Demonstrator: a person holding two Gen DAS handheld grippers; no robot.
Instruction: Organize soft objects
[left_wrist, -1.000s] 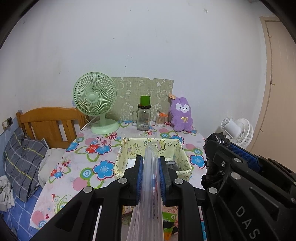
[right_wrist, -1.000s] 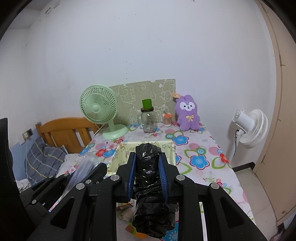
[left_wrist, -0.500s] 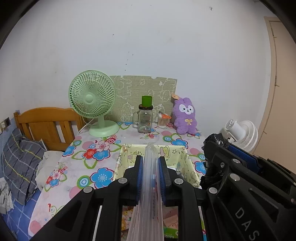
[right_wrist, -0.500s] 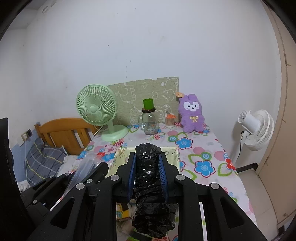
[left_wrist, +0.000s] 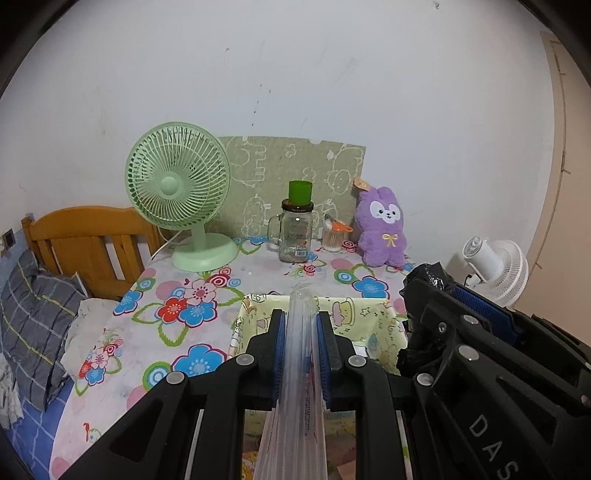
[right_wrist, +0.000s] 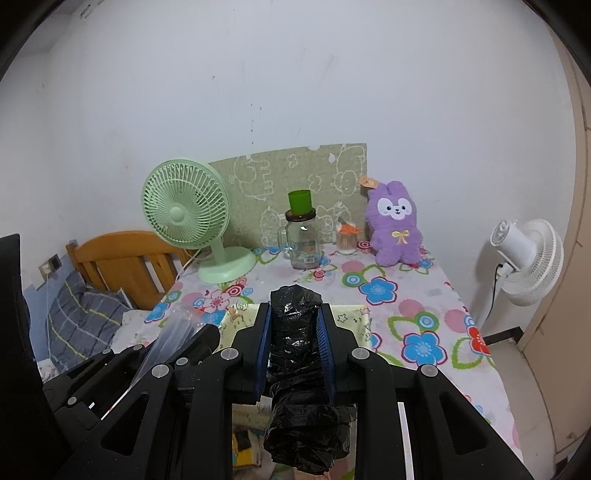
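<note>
1. As seen from the left wrist, the left tool (left_wrist: 301, 338) is clenched on a bundle of clear plastic bags (left_wrist: 297, 387). The bundle runs lengthwise between the pads, and its top end pokes out past the fingertips. This grip likely keeps the slippery film gathered as one stack.
2. Directly ahead of and below the left tool sits a pale yellow fabric bin (left_wrist: 369, 314) on the floral tabletop (left_wrist: 166, 332). The open top faces up, so it is the probable drop point.
3. To the right of the left tool, the right tool is close alongside.
4. As seen from the right wrist, the right tool (right_wrist: 294, 334) is clenched on a roll of black plastic bags (right_wrist: 295, 354). The roll is squeezed at mid-length, and its free end hangs below the jaws.
5. The same bin (right_wrist: 360, 317) lies just ahead of the right tool. Beyond it, a purple plush rabbit (right_wrist: 395, 225) stands against the wall.
</note>
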